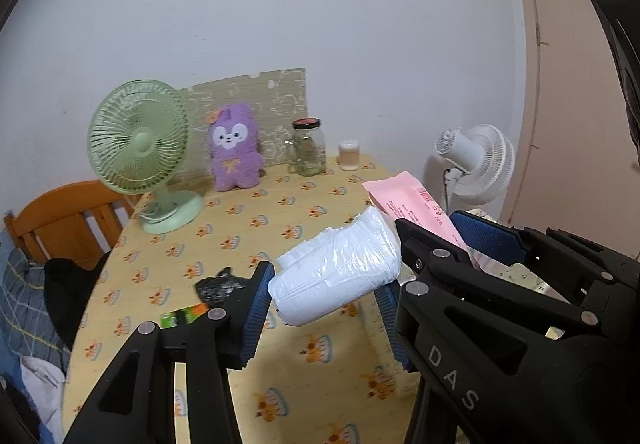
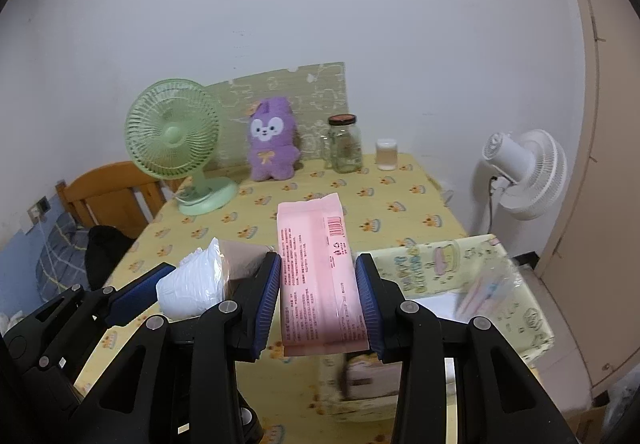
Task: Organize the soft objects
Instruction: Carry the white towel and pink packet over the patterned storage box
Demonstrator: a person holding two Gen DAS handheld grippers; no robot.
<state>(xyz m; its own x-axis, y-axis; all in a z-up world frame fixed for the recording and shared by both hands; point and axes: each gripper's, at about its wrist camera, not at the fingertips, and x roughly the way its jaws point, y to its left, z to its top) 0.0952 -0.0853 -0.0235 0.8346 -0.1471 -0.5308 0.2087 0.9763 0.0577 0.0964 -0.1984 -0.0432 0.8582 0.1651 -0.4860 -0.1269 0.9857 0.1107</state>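
A white plastic-wrapped soft pack (image 1: 336,268) hangs above the table, and my left gripper (image 1: 324,300) is shut on its near end with both blue pads pressed to its sides. In the right wrist view, my right gripper (image 2: 318,300) is shut on a pink flat pack (image 2: 316,276) printed with text and a barcode. The two grippers are side by side: the right gripper (image 1: 444,234) and pink pack (image 1: 404,200) show at the left wrist view's right, the left gripper (image 2: 192,292) and white pack (image 2: 196,284) at the other view's left. A purple plush toy (image 2: 272,140) sits upright at the back.
The table (image 1: 240,228) has a yellow patterned cloth. On it stand a green fan (image 1: 140,148), a glass jar (image 1: 308,148) and a small cup (image 1: 349,155); a black object (image 1: 218,286) lies nearer. A patterned open box (image 2: 460,276) is at the right. A white fan (image 2: 524,172) and wooden chair (image 2: 104,192) flank the table.
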